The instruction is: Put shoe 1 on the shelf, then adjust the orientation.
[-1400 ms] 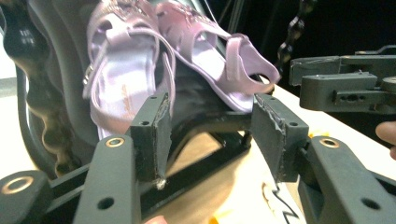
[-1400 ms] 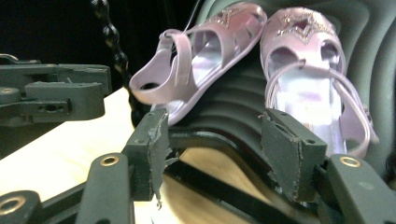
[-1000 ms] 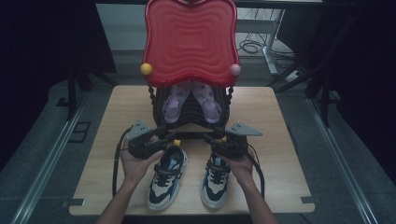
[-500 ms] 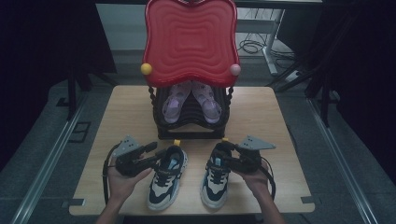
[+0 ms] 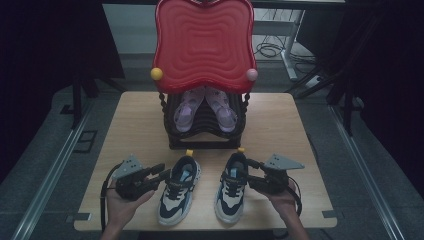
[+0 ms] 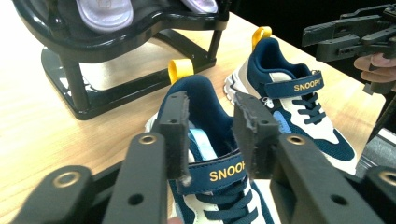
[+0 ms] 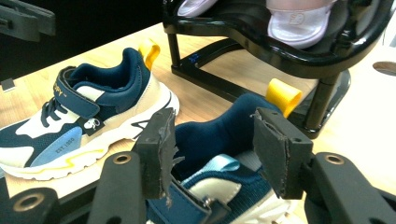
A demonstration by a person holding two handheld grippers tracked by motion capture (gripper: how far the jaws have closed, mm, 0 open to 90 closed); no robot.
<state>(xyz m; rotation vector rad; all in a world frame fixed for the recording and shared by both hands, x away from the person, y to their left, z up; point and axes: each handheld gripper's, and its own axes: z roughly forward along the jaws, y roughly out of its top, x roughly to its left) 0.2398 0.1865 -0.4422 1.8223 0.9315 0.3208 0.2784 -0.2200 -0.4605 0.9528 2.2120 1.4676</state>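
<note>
Sneakers lay side by side near the table's (image 5: pixel 295 130) front edge, toes nearest; left sneaker (image 5: pixel 178 189) beside the empty, parted left tongs (image 5: pixel 164 174), right sneaker (image 5: pixel 232 186) beside the equally parted, empty right tongs (image 5: pixel 251 165).

The red tray (image 5: pixel 204 45) on top of the rack (image 5: pixel 205 135) hides the heels of the purple sandals (image 5: pixel 205 107) in the high view. In the left gripper view, the left shoe (image 6: pixel 210 172) runs off the bottom edge, its toe unseen behind the fingers (image 6: pixel 175 135). In the right gripper view, the right shoe (image 7: pixel 224 140) is likewise cut off below, and its strap lettering is hidden.
</note>
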